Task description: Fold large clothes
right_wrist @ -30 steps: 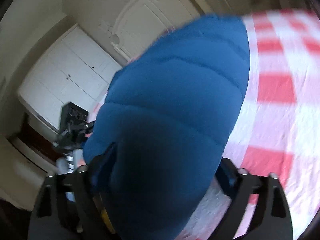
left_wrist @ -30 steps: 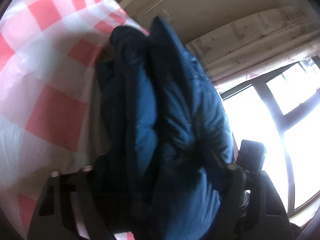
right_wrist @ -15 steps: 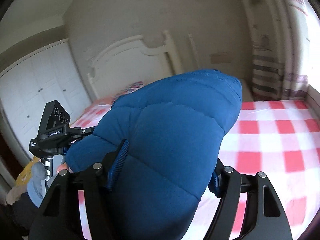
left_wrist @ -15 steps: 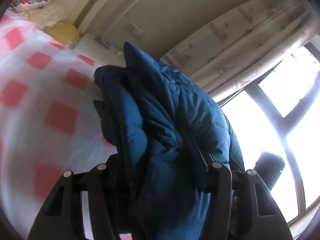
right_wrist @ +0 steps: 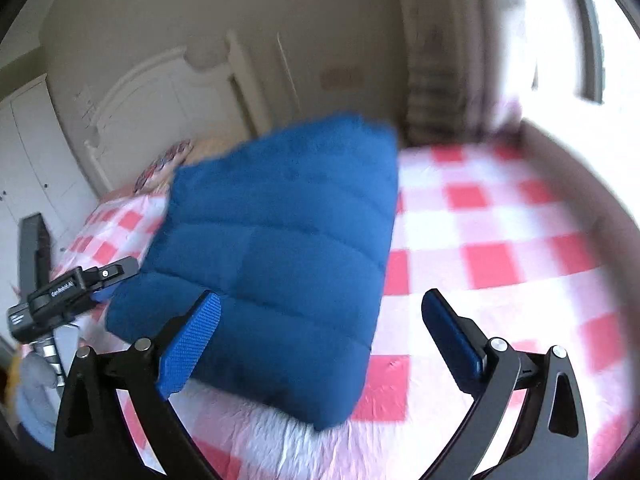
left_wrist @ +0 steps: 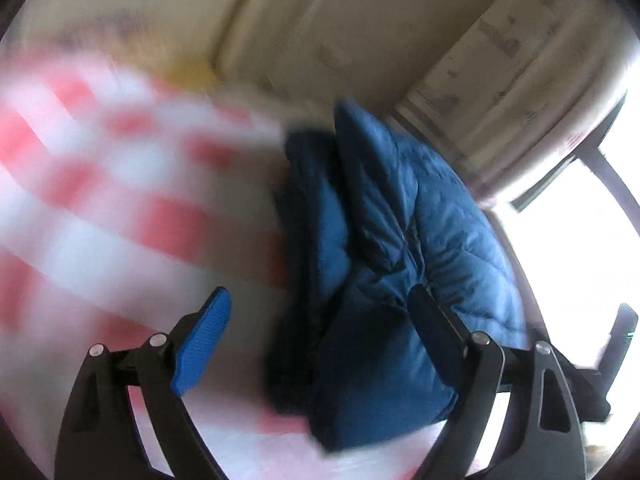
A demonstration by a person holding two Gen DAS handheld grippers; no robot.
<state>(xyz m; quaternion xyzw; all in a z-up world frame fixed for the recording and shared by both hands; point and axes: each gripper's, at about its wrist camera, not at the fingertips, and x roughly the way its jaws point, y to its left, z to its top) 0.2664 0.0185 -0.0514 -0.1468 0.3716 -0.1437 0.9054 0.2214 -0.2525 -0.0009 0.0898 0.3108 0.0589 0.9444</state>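
A folded blue puffer jacket (right_wrist: 280, 256) lies on the red-and-white checked bed sheet (right_wrist: 500, 264). My right gripper (right_wrist: 320, 320) sits at its near edge with the jaws opening. The left blue pad (right_wrist: 192, 344) is against the jacket's corner and the right pad stands free over the sheet. The left wrist view is blurred. There the jacket (left_wrist: 400, 260) shows its stacked layers, and my left gripper (left_wrist: 316, 320) has its jaws opening too. Its left pad (left_wrist: 204, 336) is clear of the fabric and its right finger is close beside it. The right view shows the left gripper (right_wrist: 72, 292) beside the jacket.
A white headboard (right_wrist: 160, 96) and patterned pillows (right_wrist: 160, 164) are at the bed's far end, with white wardrobes (right_wrist: 24, 168) to the left. A bright window (left_wrist: 580, 248) and curtain (left_wrist: 500, 60) line the other side. Checked sheet stretches right of the jacket.
Both grippers held the jacket between closed jaws in the air. Now both sets of jaws have spread, the jacket rests on the bed, and both grippers have drawn back from it.
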